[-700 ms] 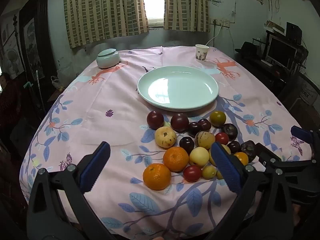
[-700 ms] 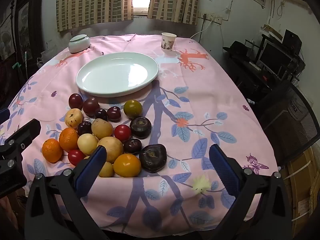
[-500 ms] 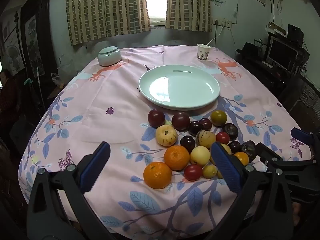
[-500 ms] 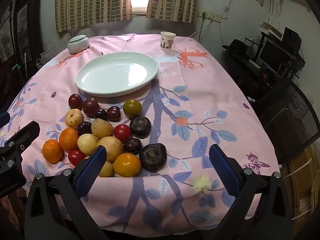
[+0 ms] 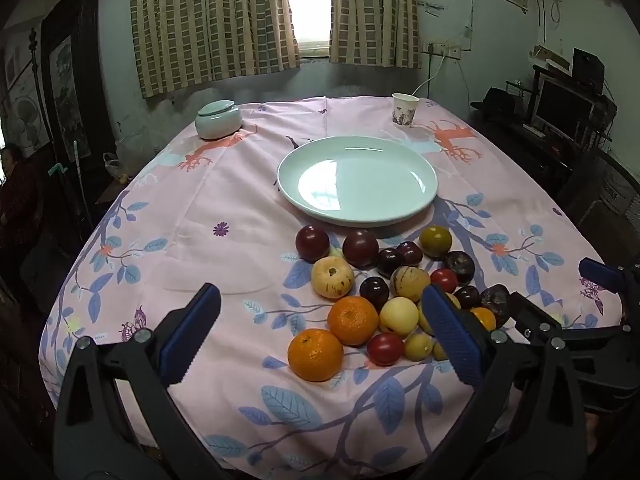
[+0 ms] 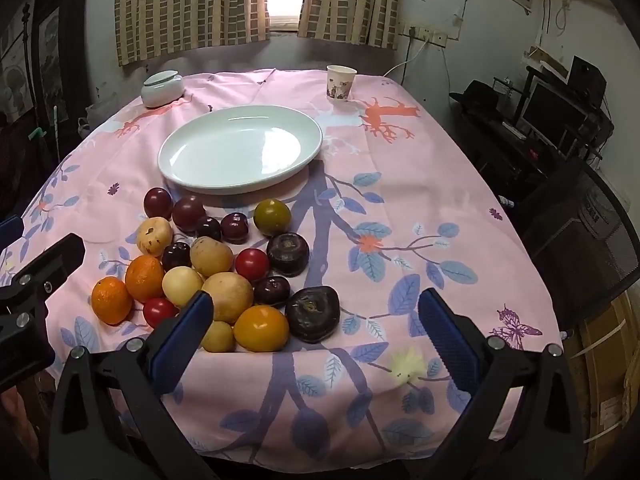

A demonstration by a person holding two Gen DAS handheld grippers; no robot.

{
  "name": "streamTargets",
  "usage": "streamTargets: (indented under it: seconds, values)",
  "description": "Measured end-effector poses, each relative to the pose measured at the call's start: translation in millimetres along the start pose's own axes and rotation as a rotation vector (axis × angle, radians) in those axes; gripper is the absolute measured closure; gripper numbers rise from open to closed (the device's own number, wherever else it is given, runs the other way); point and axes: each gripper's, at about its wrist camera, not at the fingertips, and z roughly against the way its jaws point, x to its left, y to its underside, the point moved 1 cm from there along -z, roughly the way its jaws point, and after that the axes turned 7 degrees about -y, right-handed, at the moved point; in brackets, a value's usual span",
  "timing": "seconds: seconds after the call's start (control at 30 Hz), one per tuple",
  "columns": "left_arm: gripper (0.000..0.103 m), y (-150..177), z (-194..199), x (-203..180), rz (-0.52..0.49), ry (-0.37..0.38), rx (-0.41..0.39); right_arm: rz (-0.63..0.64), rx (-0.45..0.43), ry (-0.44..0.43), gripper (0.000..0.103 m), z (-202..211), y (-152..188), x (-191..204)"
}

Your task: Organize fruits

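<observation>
Several fruits lie in a cluster on the pink tablecloth near the front edge: two oranges (image 5: 315, 354) (image 6: 111, 300), dark plums (image 5: 312, 242), pale yellow fruits (image 6: 227, 297), red tomatoes (image 6: 251, 264) and a dark wrinkled fruit (image 6: 312, 313). Behind the cluster sits a bare white plate (image 5: 357, 180) (image 6: 240, 153). My left gripper (image 5: 318, 332) hangs open over the front edge, the near orange between its fingers but apart from them. My right gripper (image 6: 314, 338) is open too, with the dark wrinkled fruit just ahead of it. Each gripper shows at the edge of the other's view.
A lidded white pot (image 5: 218, 118) stands at the far left of the table and a paper cup (image 5: 405, 109) at the far right. A dark desk with a monitor (image 6: 554, 112) and a mesh chair (image 6: 592, 224) stand right of the table. A person (image 5: 16, 184) sits at far left.
Both views have tilted up slightly, so the table and fruits sit a little lower in the frames. The grippers remain open and no fruit has moved.
</observation>
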Motion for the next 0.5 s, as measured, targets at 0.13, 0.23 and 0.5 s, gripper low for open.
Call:
streamTargets:
  seconds: [0.13,0.23,0.5]
  values:
    - [0.002,-0.2,-1.1,0.6,0.005,0.003,0.006,0.01,0.002,-0.003,0.001,-1.2,2.1,2.4]
    - [0.002,-0.1,-1.6,1.0,0.008,0.004,0.008,0.014,0.008,-0.006,0.001,-3.0,2.2,4.5]
    - [0.002,0.3,-1.9,1.1,0.006,0.005,0.008,0.022,0.008,-0.01,0.001,-2.7,1.9,5.7]
